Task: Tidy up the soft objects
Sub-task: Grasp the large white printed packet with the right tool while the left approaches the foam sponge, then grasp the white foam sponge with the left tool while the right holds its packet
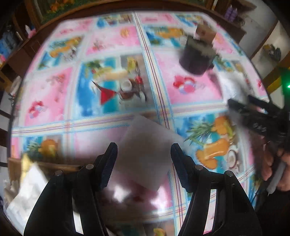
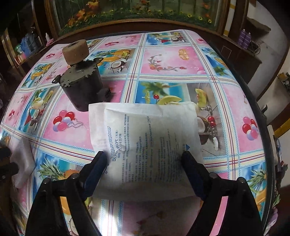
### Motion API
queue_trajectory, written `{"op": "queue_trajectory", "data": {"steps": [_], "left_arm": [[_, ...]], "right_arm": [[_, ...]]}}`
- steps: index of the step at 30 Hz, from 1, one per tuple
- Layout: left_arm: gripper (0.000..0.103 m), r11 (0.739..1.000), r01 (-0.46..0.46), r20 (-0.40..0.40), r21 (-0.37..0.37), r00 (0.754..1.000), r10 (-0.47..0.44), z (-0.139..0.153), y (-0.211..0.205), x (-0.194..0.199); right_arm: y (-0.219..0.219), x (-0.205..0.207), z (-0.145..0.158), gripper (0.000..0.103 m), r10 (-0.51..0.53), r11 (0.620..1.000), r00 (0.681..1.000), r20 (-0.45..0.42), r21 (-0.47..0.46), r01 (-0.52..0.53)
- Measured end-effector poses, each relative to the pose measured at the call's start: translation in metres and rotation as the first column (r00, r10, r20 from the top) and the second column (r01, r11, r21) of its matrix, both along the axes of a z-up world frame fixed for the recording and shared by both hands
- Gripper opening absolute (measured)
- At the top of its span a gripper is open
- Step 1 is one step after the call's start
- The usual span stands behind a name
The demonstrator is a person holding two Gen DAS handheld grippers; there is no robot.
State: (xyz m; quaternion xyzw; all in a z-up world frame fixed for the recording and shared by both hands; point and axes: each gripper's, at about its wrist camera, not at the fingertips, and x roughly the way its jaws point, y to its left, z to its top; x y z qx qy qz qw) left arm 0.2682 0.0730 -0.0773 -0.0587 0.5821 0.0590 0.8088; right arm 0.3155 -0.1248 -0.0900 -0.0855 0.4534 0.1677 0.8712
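Basically both grippers, left gripper [image 1: 144, 148] & right gripper [image 2: 145, 157], gape over glossy fruit-print tablecloth [image 2: 172, 59], wood cabinets [image 2: 235, 27] behind.

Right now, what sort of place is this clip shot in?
Probably a home living or dining room: a table under a glossy fruit-print tablecloth, dark wooden cabinets holding bottles, and a wood-framed flower picture on the wall behind.

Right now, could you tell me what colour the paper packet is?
White with blue print, clearest in the right wrist view.
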Motion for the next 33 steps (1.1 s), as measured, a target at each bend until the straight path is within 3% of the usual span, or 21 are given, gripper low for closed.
{"op": "queue_trajectory", "data": {"steps": [1,5,10,14,16,18,19,21,22,23,25,28,33], "left_arm": [[0.065,1.0,-0.001,0.03,0.014,1.0,0.001,0.002,-0.001,-0.001],[0.066,0.999,0.046,0.006,0.003,0.999,-0.046,0.002,-0.015,-0.005],[0.072,0.988,0.106,-0.014,0.108,0.994,-0.105,-0.005,-0.036,-0.008],[0.082,0.972,0.158,-0.009,0.173,0.987,-0.159,-0.012,-0.046,-0.009],[0.08,0.98,0.131,-0.005,0.149,0.991,-0.132,-0.014,-0.042,-0.008],[0.066,0.978,0.108,0.006,0.178,0.994,-0.111,-0.012,-0.037,-0.01],[0.053,0.979,0.091,0.008,0.184,0.996,-0.094,-0.011,-0.034,-0.011],[0.043,0.98,0.081,0.008,0.18,0.996,-0.084,-0.008,-0.029,-0.013],[0.022,0.982,0.067,0.017,0.178,0.997,-0.071,-0.005,-0.025,-0.014],[0.013,0.989,0.05,0.006,0.139,0.999,-0.052,-0.002,-0.02,-0.016],[0.013,0.998,0.03,0.031,0.052,0.999,-0.032,0.005,-0.013,-0.02],[0.013,1.0,0.02,0.093,-0.009,0.995,-0.019,0.027,-0.013,-0.036],[0.013,0.987,0.008,0.233,-0.164,0.972,0.031,0.086,-0.01,-0.09]], "right_arm": [[0.0,0.0,0.0,0.081,0.001,1.0,1.0,-0.001,-0.001,-0.001],[0.0,-0.002,0.001,0.078,0.002,1.0,1.0,0.002,-0.006,-0.002],[0.001,-0.003,0.002,0.076,0.004,1.0,1.0,0.005,-0.01,-0.004],[0.004,-0.007,0.004,0.062,0.027,1.0,1.0,0.011,-0.01,-0.027],[0.004,-0.007,0.004,0.06,0.033,0.999,0.999,0.012,-0.009,-0.033],[0.004,-0.008,0.005,0.054,0.036,0.999,0.999,0.012,-0.005,-0.036],[0.003,-0.008,0.005,0.051,0.036,0.999,0.999,0.012,0.0,-0.036],[0.001,-0.008,0.007,0.037,0.032,0.999,0.999,0.009,0.015,-0.032],[-0.001,-0.008,0.008,0.036,0.032,0.999,0.999,0.005,0.031,-0.032],[-0.002,-0.008,0.009,0.035,0.03,0.999,1.0,0.003,0.04,-0.03],[-0.004,-0.007,0.011,0.033,0.021,0.999,1.0,0.011,0.044,-0.022],[-0.009,-0.013,0.021,0.032,0.012,0.998,0.999,0.041,0.065,-0.015],[-0.008,-0.018,0.027,0.032,0.051,0.99,0.997,0.061,0.126,-0.058]]}}
